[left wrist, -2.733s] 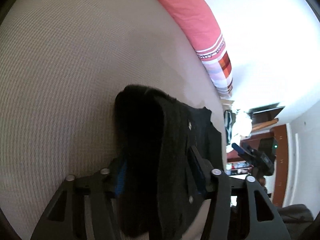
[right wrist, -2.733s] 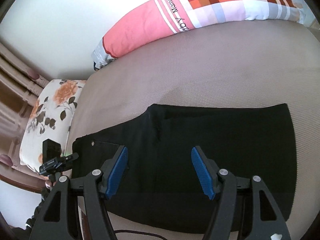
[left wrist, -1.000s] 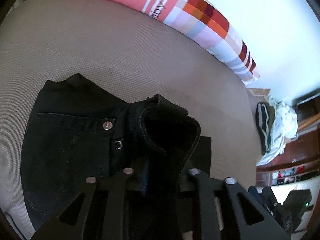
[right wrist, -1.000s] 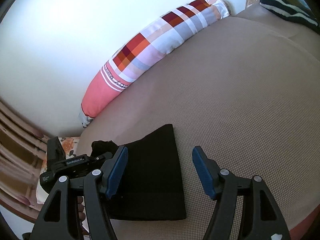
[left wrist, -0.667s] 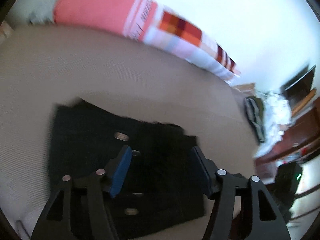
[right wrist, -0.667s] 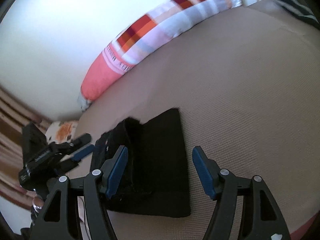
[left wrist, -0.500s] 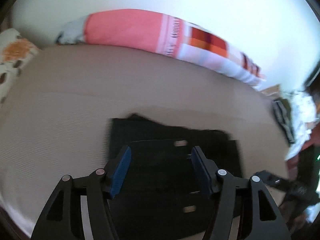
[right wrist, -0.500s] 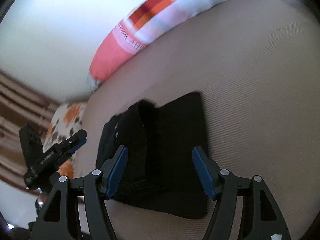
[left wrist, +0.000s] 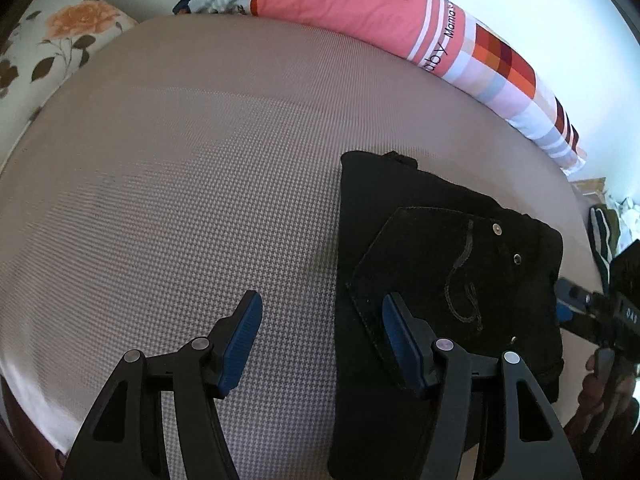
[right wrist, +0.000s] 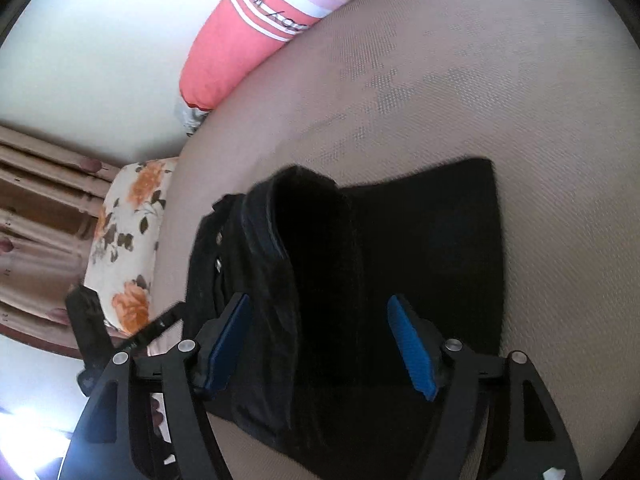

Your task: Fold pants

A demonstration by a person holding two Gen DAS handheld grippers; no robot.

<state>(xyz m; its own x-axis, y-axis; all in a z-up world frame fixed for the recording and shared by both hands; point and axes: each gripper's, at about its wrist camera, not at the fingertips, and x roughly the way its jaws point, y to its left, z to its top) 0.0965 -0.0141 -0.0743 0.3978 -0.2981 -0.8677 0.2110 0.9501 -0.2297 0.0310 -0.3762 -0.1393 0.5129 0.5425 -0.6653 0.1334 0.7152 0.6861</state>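
The black pants (left wrist: 448, 276) lie folded on the beige mattress (left wrist: 192, 184), back pocket and rivets facing up. My left gripper (left wrist: 320, 320) is open and empty, above the pants' left edge; its right finger is over the fabric, its left finger over bare mattress. In the right wrist view the pants (right wrist: 360, 256) show a raised rounded fold at their left part. My right gripper (right wrist: 320, 332) is open and empty, with the pants between and below its fingers. The right gripper also shows at the left view's right edge (left wrist: 592, 312).
A long pink and checked bolster (left wrist: 400, 24) lies along the wall at the far edge. A floral pillow (left wrist: 52, 40) sits at the far left; it also shows in the right wrist view (right wrist: 128, 240). Striped clothes (left wrist: 604, 232) lie off the mattress's right side.
My left gripper let go of the pants' waist part, opened and swung left and back. My right gripper moved in over the pants, staying open.
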